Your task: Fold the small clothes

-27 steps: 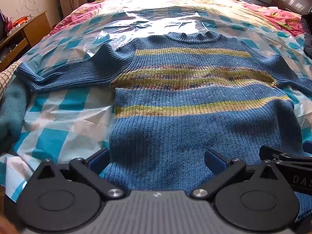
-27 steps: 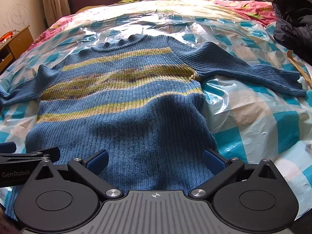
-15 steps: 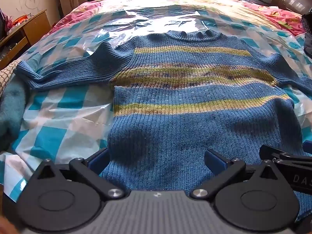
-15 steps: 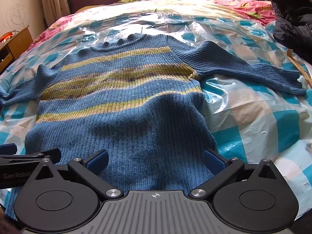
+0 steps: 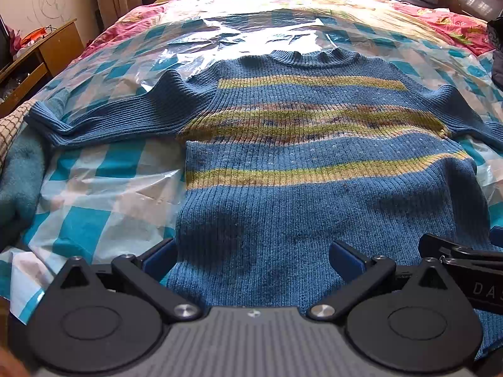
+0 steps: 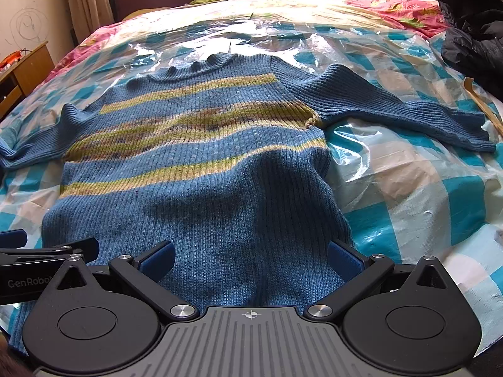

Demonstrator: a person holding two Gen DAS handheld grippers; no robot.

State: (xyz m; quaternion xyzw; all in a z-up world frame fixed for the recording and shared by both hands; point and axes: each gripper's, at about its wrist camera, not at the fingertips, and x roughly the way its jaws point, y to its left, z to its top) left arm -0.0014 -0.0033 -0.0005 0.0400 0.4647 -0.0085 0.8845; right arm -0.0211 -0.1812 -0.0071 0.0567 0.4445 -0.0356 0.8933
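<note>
moved: nothing, both views match earlier | left gripper (image 5: pixel 251 259) and right gripper (image 6: pixel 250 259): spread wide, empty | sweater (image 5: pixel 314 163): flat, hem between fingers | step: pre-fold | next: likely pinch hem corners

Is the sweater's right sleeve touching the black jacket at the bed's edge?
Apart. The right wrist view shows the sleeve ending on the checked plastic sheet, with bare sheet and a tan strap between its cuff and the black jacket.

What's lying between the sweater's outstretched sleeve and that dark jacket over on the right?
Only bare checked plastic sheet lies between the sleeve and the dark jacket, seen in the right wrist view.
</note>
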